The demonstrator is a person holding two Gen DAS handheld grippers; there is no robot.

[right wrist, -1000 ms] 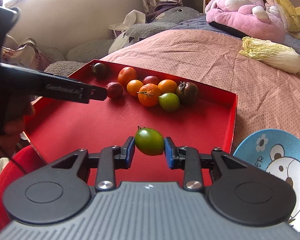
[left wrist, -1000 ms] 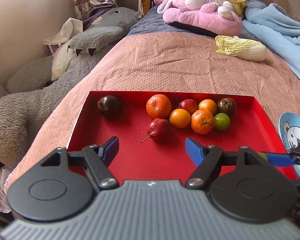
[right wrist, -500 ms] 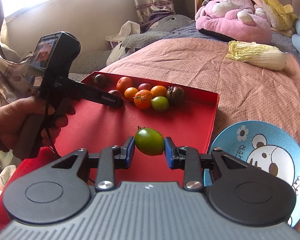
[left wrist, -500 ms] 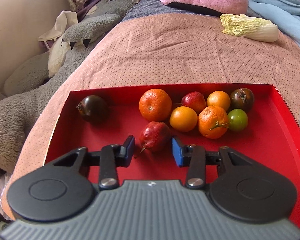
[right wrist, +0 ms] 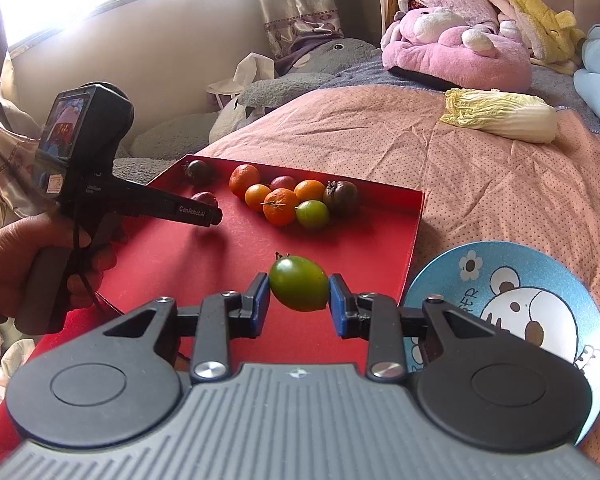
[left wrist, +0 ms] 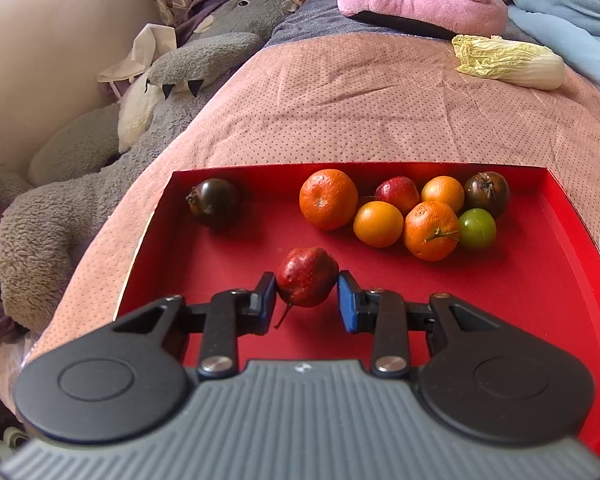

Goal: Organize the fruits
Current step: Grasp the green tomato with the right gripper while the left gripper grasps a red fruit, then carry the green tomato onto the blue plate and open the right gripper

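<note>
Left tongs (left wrist: 307,294) just closing on red pear (left wrist: 307,277) in tray (left wrist: 540,280); right tongs (right wrist: 299,295) gripping green tomato (right wrist: 299,283), carrying it, plate (right wrist: 540,280) just right. Next: lift pear, release tomato over plate.

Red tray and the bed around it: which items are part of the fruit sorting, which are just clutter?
Job:
- red tray
- red pear in left gripper
- green tomato in right gripper
- fruit cluster
- dark tomato
- blue bowl, probably

Clutter:
- cabbage
- pink plush
- grey plush
</note>
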